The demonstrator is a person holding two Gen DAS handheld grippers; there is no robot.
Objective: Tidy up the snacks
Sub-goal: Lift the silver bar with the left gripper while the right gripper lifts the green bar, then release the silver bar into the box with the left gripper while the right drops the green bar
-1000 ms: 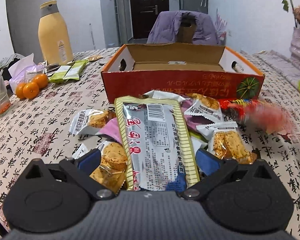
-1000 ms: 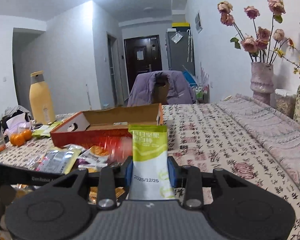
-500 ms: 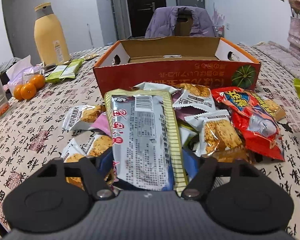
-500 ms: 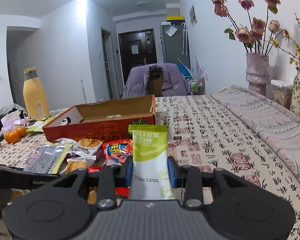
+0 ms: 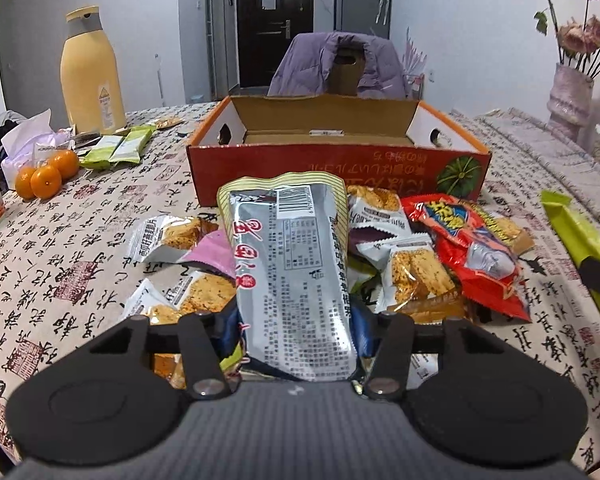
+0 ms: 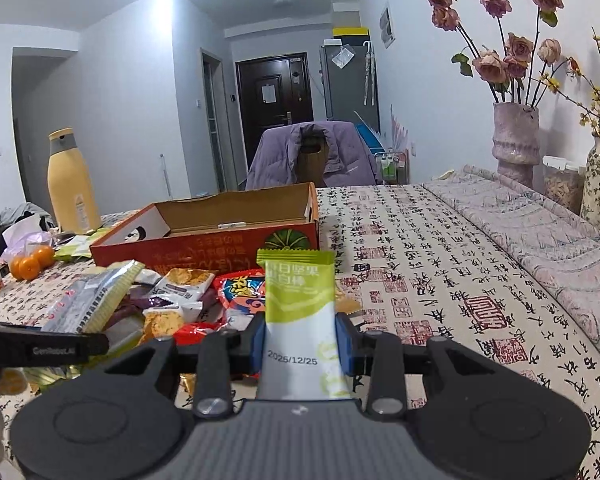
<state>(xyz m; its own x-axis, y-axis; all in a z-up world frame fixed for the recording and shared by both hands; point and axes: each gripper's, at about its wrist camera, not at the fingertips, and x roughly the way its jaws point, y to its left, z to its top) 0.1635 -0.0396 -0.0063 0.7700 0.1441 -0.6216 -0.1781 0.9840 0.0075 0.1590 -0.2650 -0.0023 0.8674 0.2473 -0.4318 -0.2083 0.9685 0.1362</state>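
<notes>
Pick-up step: left gripper (image 5: 296, 320), jaws closing on the long silver foil snack packet (image 5: 290, 264) above the tabletop pile; right gripper (image 6: 302, 344) is clenching the green-and-white sachet (image 6: 300, 312). Next, both likely need carrying into the open orange cardboard box (image 5: 340, 160).

The silver packet (image 5: 296, 280) is glossy foil-like film, crinkled, with a matt yellow striped edge. The red bag (image 5: 472, 256) at 3 o'clock of it is shiny plastic film catching glare. The box (image 5: 336, 168) at 12 o'clock is corrugated cardboard, raw brown inside, printed red outside. The tablecloth (image 5: 60, 272) looks like woven cloth, matt. The green sachet (image 6: 300, 312) is smooth, satin plastic. The vase (image 6: 516, 136) looks rough and stony.
</notes>
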